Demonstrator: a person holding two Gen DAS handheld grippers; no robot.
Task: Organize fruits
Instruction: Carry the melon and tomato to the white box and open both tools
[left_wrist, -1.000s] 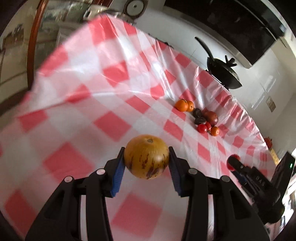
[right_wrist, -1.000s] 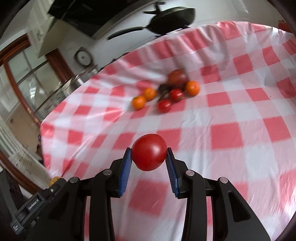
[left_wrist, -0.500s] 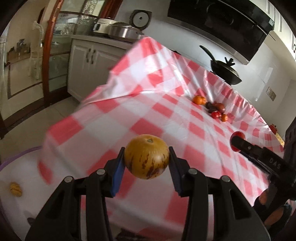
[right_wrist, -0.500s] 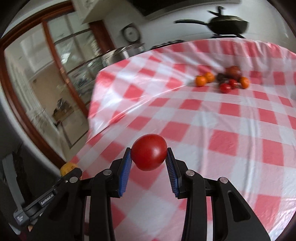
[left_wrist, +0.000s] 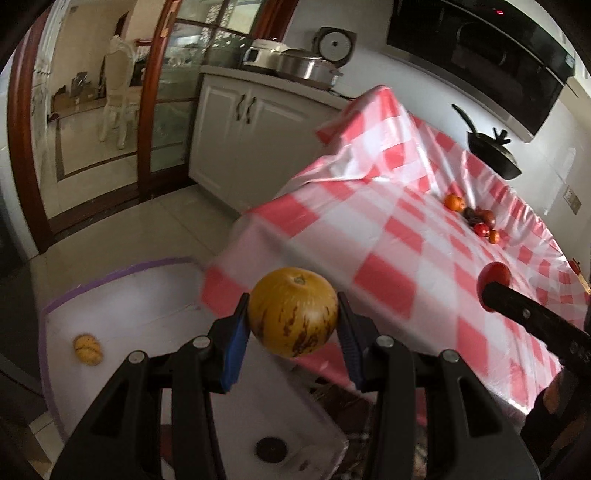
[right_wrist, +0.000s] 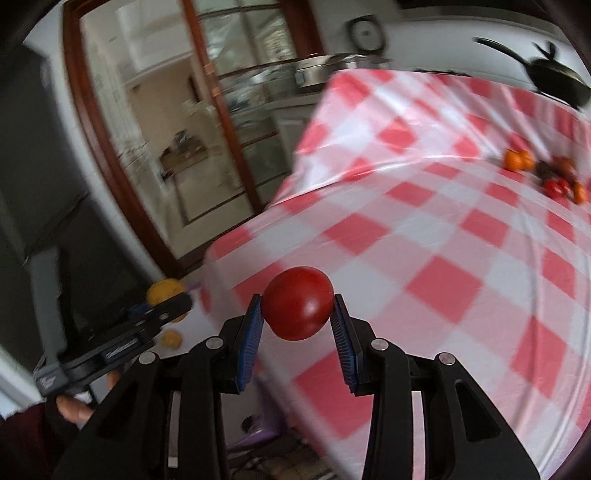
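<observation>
Both grippers loaded, held off the table's corner

Left gripper (left_wrist: 293, 325) pinches a striped yellow melon (left_wrist: 293, 312); right gripper (right_wrist: 296, 320) pinches a red tomato (right_wrist: 297, 302). Gripper lettering too blurred to read.

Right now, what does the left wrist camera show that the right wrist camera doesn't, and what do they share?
Only the left wrist view shows the white bin with its purple rim and the white cabinet. Only the right wrist view shows a hand under the left gripper. Both show the checkered tablecloth, the fruit pile, the striped yellow fruit and the red tomato.
</observation>
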